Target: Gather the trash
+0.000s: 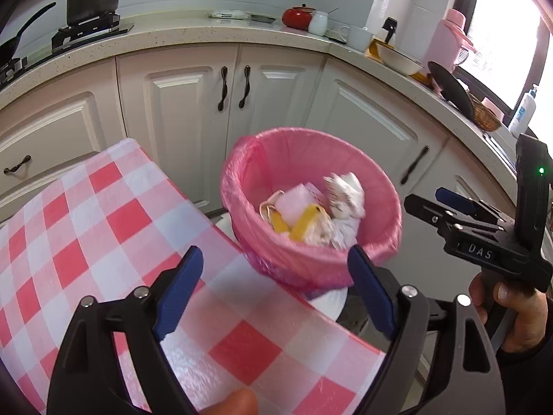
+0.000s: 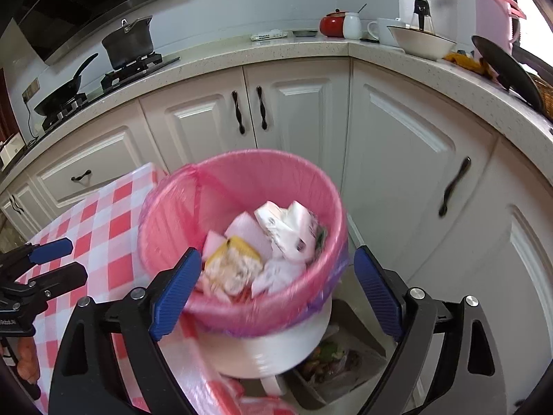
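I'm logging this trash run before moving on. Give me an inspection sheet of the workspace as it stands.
Surface: red-and-white checked tablecloth, bare where visible.
Job's things: white bin with pink liner, holding crumpled paper, packaging and yellow scraps.
Clutter: tray of food scraps on the floor beneath the bin.
Grippers: left gripper and right gripper open, nothing between the jaws.
Cables: nothing seen.
Surroundings: white cabinets, pot on the stove, bowl on the counter.

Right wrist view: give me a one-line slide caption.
Open right gripper above a pink-lined trash bin full of paper scraps, beside the checkered table.
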